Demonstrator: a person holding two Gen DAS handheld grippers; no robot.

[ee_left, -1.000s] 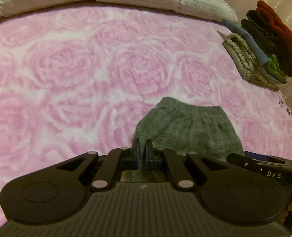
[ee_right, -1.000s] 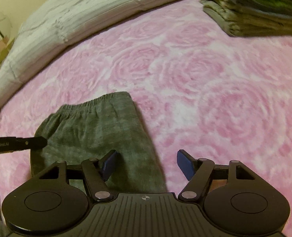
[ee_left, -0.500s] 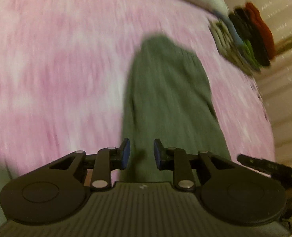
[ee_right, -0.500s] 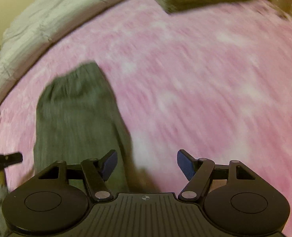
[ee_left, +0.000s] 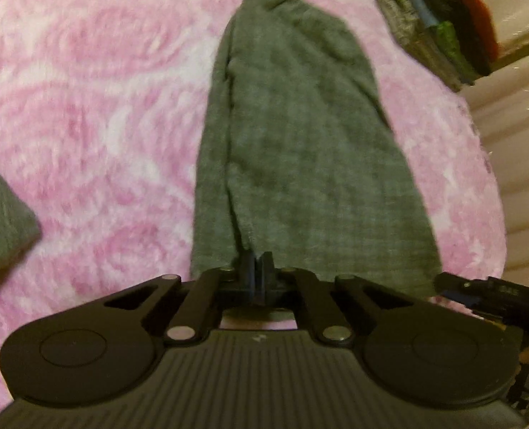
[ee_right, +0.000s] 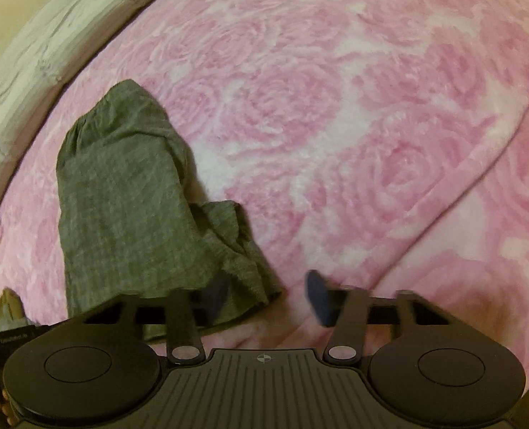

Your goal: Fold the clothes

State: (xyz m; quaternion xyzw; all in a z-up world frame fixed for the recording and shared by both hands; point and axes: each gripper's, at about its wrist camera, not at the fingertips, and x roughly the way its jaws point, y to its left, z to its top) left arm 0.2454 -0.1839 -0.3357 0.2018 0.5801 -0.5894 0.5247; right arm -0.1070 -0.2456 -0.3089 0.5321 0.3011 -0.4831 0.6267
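We see a grey garment [ee_left: 300,150] lying lengthwise on the pink rose-patterned blanket [ee_left: 96,114] that covers the bed, its gathered waistband at the far end and its near hem at our left claw [ee_left: 256,268]. That left claw is clenched on the near edge of the grey garment, its two pads pressed together with the cloth running straight out from between them. A long fold line runs down the left side of the fabric from the far end to the pinch point. From the right wrist view, the same grey garment [ee_right: 128,193] sits to the left, and a lower part of it is bunched and creased just in front of our right claw [ee_right: 269,295]. The right claw is released, its fingers standing well apart; the left finger [ee_right: 216,291] lies over the rumpled edge of the cloth, while the other is over bare blanket, and nothing is gripped between them. At the far right corner of the bed in the left view there is a stack of folded clothes [ee_left: 443,25], well apart from the garment. A pale quilt [ee_right: 39,46] lies along the far edge of the bed.
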